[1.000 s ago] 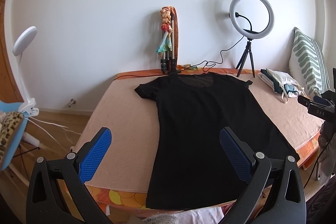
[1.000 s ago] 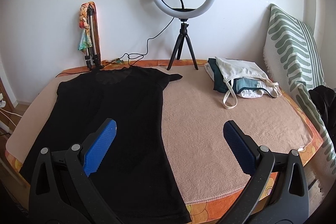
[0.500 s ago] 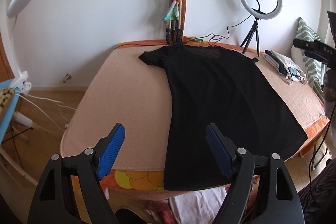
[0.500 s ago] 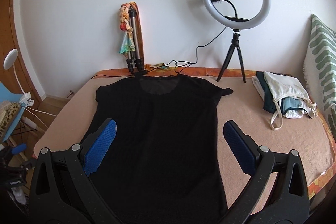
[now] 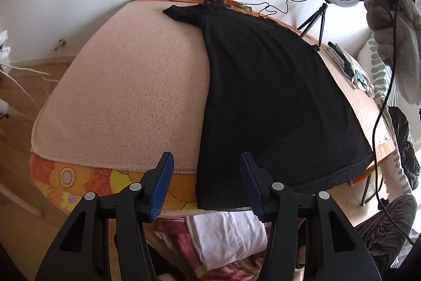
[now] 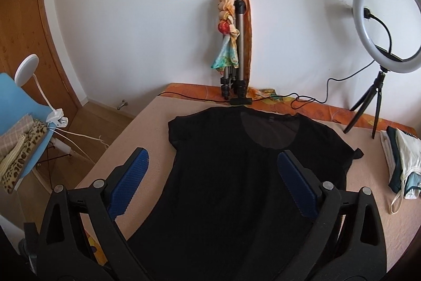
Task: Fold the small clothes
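- A black T-shirt [image 6: 236, 175] lay spread flat on a table covered by a beige blanket [image 5: 131, 86], its neckline toward the wall and its hem hanging just over the near edge.
- In the left wrist view the left tongs [image 5: 208, 181] hovered at the shirt's near corner, at about 6 o'clock in the frame. Their blue pads [image 5: 163, 183] were closing. The hem corner showed between them, but the pads were not pressing on the cloth.
- The right tongs [image 6: 210, 178] hung above the middle of the shirt with their jaws standing wide apart, gripping nothing. The shirt's body showed in the gap between the pads.
- A folded tripod [image 6: 236, 52] with a colourful scarf tied to it leaned against the white wall at 12 o'clock from the shirt's collar.
- A ring light [image 6: 386, 25] on a small black stand stood at about 2 o'clock, its cable trailing along the table's back edge.
- A pile of folded clothes [image 6: 402, 159] sat at 3 o'clock, well apart from the shirt.
- At 9 o'clock, off the table, a blue chair [image 6: 23, 107] carried a clip lamp [image 6: 26, 67] and some patterned cloth.
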{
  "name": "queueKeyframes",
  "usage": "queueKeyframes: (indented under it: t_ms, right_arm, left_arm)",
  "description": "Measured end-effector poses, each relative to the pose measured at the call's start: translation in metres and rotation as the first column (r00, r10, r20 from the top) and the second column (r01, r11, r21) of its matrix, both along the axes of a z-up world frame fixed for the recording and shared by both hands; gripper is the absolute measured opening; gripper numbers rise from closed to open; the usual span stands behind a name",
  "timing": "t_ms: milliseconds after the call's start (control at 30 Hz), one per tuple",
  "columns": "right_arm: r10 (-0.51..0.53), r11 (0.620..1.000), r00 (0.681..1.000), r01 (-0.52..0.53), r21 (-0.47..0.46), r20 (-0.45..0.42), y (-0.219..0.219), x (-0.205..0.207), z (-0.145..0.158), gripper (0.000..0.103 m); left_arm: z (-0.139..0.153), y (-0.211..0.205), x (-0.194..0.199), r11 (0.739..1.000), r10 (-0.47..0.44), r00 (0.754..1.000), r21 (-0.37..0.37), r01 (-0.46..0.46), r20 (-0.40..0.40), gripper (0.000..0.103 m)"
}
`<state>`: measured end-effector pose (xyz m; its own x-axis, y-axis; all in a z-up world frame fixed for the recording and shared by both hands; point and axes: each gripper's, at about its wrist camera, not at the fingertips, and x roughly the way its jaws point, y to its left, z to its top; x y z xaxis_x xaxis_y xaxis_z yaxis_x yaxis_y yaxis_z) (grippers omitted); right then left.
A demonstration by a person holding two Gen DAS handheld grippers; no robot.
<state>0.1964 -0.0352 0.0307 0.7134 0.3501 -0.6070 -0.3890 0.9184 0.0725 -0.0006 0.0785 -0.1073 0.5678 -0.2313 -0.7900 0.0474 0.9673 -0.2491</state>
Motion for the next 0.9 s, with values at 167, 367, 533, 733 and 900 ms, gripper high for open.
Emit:
queueKeyframes:
  t_ms: [167, 367, 533, 733, 900]
  right_arm:
    - [0.035, 0.999, 0.997, -0.037, -0.033, -0.074, 0.057, 0.056, -0.022, 0.094]
    - [0.101, 0.988, 0.982, -0.118, -0.100, -0.162, 0.127, 0.112, -0.061, 0.088]
    - [0.110, 0.979, 0.965, -0.147, -0.141, -0.237, 0.172, 0.148, -0.105, 0.085]
    - [0.106, 0.977, 0.950, -0.155, -0.149, -0.292, 0.199, 0.183, -0.140, 0.079]
    - [0.089, 0.966, 0.951, -0.155, -0.209, -0.296, 0.218, 0.201, -0.158, 0.079]
  left_arm:
    - [-0.009, -0.001, 0.008, 1.000, -0.009, 0.999, 0.012, 0.009, -0.031, 0.049]
    - [-0.019, 0.002, 0.014, 0.999, -0.024, 0.997, -0.028, 0.022, -0.075, 0.042]
    - [-0.023, 0.007, 0.016, 0.999, -0.014, 0.996, -0.049, 0.010, -0.083, 0.032]
    - [-0.026, 0.008, 0.015, 0.997, -0.019, 0.997, -0.080, 0.013, -0.072, 0.023]
    - [-0.028, 0.002, 0.019, 0.991, -0.055, 0.996, -0.122, 0.046, -0.070, 0.012]
